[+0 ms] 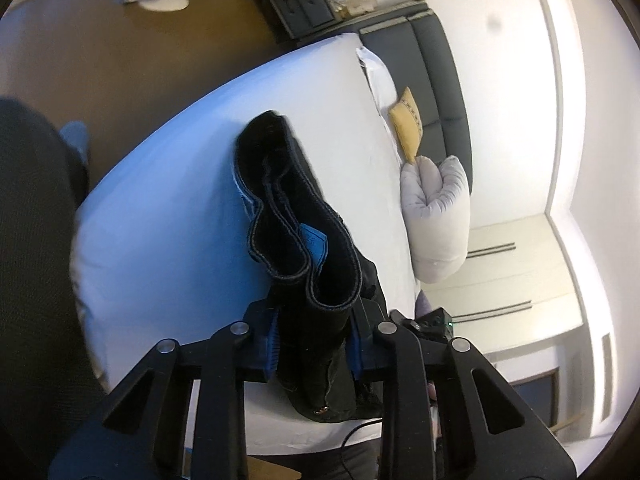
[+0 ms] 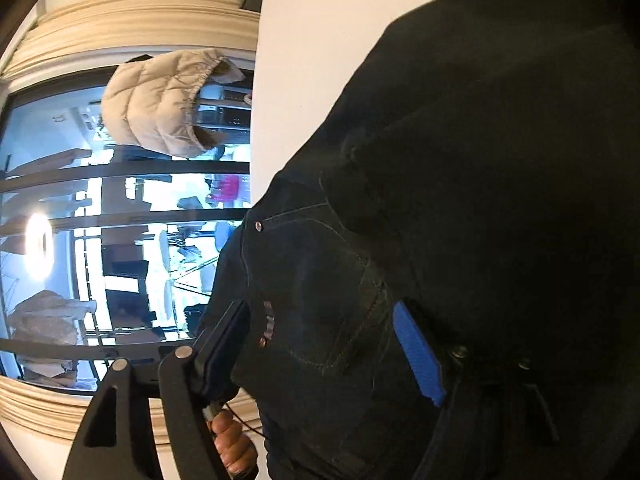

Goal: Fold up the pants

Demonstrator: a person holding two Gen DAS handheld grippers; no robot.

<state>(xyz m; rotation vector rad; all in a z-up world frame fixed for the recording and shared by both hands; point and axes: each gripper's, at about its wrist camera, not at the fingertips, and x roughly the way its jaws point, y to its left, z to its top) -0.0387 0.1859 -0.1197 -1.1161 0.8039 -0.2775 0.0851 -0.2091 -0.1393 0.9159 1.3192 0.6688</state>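
**Both tools have the pants, held up over the bed before the fold**

The left tool (image 1: pixel 314 346) has its blue pads nearly together, pinched on a bunched section of the dark pants (image 1: pixel 298 216). The cloth stands up between its jaws, with the stitched waistband edge and a blue label curling above them. Beyond it lies the white bed (image 1: pixel 172 184), with a yellow cushion (image 1: pixel 407 124) and a rolled grey blanket (image 1: pixel 436 216) near the headboard.

The right tool (image 2: pixel 324 344) stands much wider. A thick mass of pants (image 2: pixel 460 160), pocket and rivet showing, fills the space between its fingers. One blue pad (image 2: pixel 418 354) lies against the cloth, but whether both pads press on it cannot be told. A hand (image 2: pixel 232 444) shows below the tool.

The step in hand looks like gathering and lifting the garment: the pants are bunched, not flat, and mostly off the bed. The next move probably calls for drawing the two tools apart to stretch the waistband straight, then lowering the cloth onto the bed so the legs lie together. The left grip is on a thick wad and may slip.
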